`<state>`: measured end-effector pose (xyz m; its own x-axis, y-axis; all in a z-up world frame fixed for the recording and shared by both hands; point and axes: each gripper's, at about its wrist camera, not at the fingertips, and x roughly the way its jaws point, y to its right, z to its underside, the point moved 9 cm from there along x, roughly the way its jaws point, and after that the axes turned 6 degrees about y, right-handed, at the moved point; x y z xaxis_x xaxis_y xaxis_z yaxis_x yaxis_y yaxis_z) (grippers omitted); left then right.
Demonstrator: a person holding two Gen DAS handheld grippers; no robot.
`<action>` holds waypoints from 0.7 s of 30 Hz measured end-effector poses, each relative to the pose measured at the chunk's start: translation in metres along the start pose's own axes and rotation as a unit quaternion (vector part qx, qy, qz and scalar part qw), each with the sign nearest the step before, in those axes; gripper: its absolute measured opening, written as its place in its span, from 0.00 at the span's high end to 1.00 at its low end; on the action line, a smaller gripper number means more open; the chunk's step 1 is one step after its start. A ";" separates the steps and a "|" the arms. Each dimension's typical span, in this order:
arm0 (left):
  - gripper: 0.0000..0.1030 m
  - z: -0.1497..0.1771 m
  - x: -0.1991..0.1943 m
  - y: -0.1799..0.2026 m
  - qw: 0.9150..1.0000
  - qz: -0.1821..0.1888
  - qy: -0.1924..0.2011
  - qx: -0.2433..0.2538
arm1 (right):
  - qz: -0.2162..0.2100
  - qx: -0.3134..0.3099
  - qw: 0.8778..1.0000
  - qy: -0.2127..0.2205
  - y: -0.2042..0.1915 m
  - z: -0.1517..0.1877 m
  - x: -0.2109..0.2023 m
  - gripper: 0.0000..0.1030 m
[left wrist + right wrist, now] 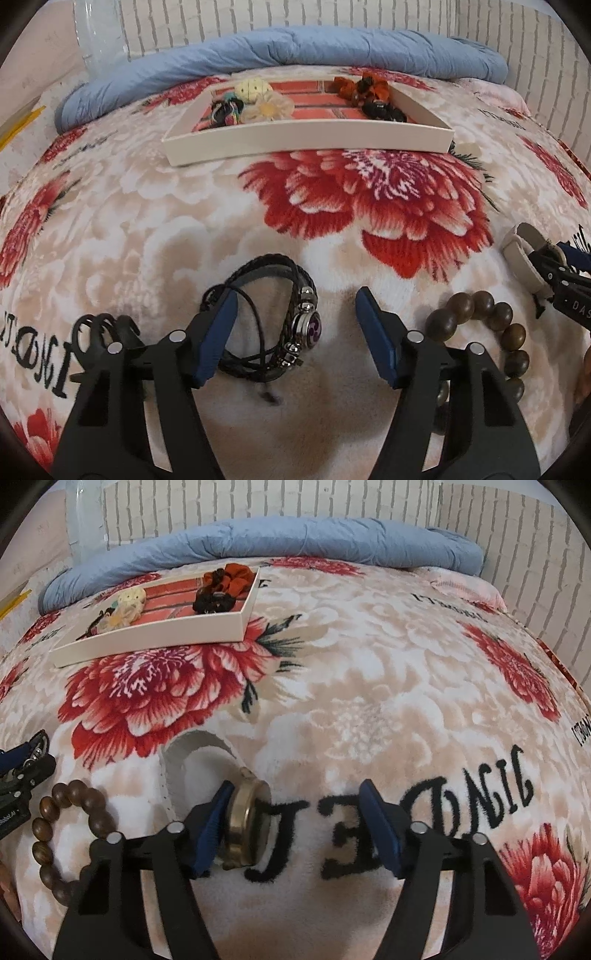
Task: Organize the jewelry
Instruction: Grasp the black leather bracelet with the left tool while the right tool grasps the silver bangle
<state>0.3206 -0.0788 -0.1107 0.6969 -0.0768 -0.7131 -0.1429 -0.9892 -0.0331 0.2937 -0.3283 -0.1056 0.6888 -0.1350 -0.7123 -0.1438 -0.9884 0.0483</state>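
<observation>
In the left wrist view a black braided leather bracelet (291, 314) with a purple charm lies on the floral blanket. My left gripper (297, 295) is open around it: the left pad touches its cords and the right pad stands well clear. In the right wrist view a gold-cased watch (245, 823) with a white strap rests against the left pad of my right gripper (295, 784). That gripper is also open, its right pad far from the case. A brown wooden bead bracelet (495, 321) (66, 812) lies between the two grippers.
A shallow white tray (306, 138) (147, 635) sits further up the bed. It holds an orange scrunchie (362, 86), a black hair tie (384, 110) and a flower clip (266, 105). A rolled blue quilt (295, 48) lines the white brick wall behind.
</observation>
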 end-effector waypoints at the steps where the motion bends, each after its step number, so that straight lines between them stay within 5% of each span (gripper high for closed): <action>1: 0.37 0.000 0.001 0.000 1.000 0.002 -0.001 -0.002 | -0.002 0.001 1.000 -0.001 -0.001 0.000 0.001 0.38; 4: 0.42 0.001 0.003 0.000 1.000 0.012 -0.005 -0.005 | -0.008 0.000 1.000 -0.001 -0.003 0.000 0.001 0.43; 14: 0.65 0.000 0.002 -0.008 1.000 0.007 -0.006 -0.023 | -0.041 -0.013 0.999 0.002 -0.019 0.000 -0.003 0.81; 21: 0.84 0.000 -0.001 -0.010 1.000 0.000 -0.004 -0.016 | -0.042 -0.014 0.999 0.012 -0.020 -0.002 -0.007 0.87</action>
<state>0.3214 -0.0693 -0.1102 0.6914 -0.0753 -0.7185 -0.1194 -0.9928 -0.0108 0.2938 -0.3074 -0.1001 0.7147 -0.0535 -0.6973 -0.0654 -0.9978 0.0095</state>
